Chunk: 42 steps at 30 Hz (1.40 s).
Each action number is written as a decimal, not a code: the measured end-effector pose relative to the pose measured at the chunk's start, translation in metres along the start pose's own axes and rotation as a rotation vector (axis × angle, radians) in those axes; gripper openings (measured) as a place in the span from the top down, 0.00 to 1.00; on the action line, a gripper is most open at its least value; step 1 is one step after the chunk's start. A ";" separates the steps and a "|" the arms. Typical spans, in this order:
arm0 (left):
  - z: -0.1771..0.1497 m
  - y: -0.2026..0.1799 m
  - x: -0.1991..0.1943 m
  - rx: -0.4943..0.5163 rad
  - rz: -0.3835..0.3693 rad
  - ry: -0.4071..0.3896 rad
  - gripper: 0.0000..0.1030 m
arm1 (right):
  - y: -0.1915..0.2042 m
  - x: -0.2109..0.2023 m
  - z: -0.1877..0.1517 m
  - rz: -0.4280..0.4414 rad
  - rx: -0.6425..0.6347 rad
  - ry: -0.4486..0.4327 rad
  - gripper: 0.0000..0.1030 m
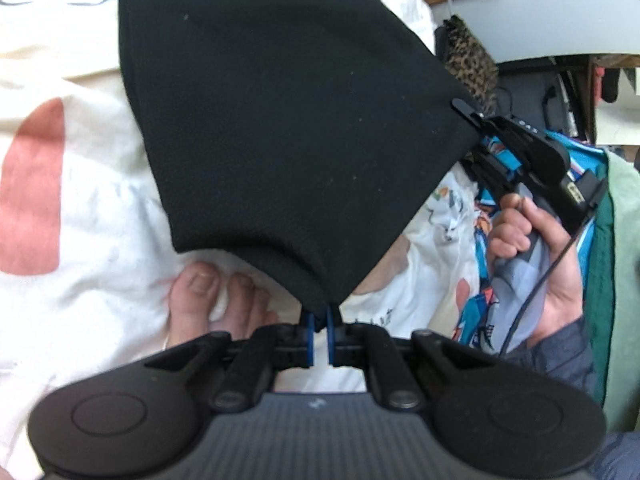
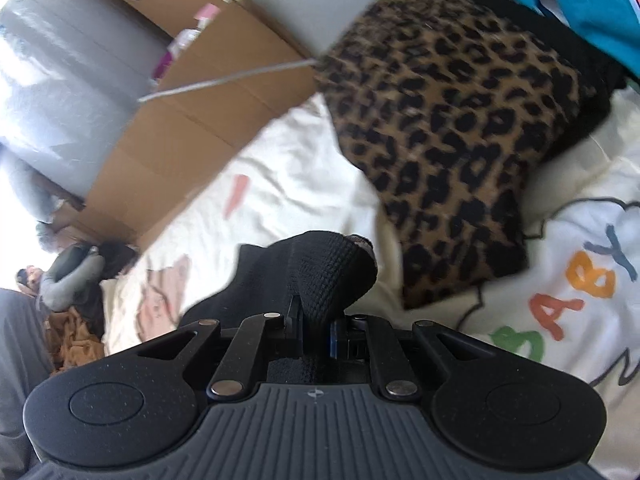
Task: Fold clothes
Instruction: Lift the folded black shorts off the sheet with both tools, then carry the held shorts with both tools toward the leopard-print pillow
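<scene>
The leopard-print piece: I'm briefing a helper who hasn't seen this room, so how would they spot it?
Start at the white cartoon-print bedsheet. At its far edge, beside the cardboard box, lies the leopard-print piece. It alone has black spots on tan.

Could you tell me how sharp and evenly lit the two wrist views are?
Left wrist view: fairly sharp, evenly lit, though the black garment shows little detail. Right wrist view: motion blur smears the leopard cushion and box, with glare blown out at the left edge; both views bend at the edges.
</scene>
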<state>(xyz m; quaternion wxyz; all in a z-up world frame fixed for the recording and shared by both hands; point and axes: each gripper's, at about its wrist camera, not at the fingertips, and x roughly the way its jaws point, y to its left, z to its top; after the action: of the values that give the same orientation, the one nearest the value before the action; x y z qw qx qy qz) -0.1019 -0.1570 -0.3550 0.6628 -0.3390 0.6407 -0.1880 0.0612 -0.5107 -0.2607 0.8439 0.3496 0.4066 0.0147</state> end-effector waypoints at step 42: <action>0.255 -0.178 -0.028 0.719 0.449 -0.074 0.17 | -0.046 -0.030 -0.084 -0.008 0.200 0.033 0.66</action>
<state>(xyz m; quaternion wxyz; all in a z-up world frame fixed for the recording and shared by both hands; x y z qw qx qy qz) 0.1766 -0.2091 -0.2250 0.7858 0.0551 0.5681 -0.2383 -0.0295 -0.5061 -0.3044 0.7981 0.4301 0.4213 -0.0235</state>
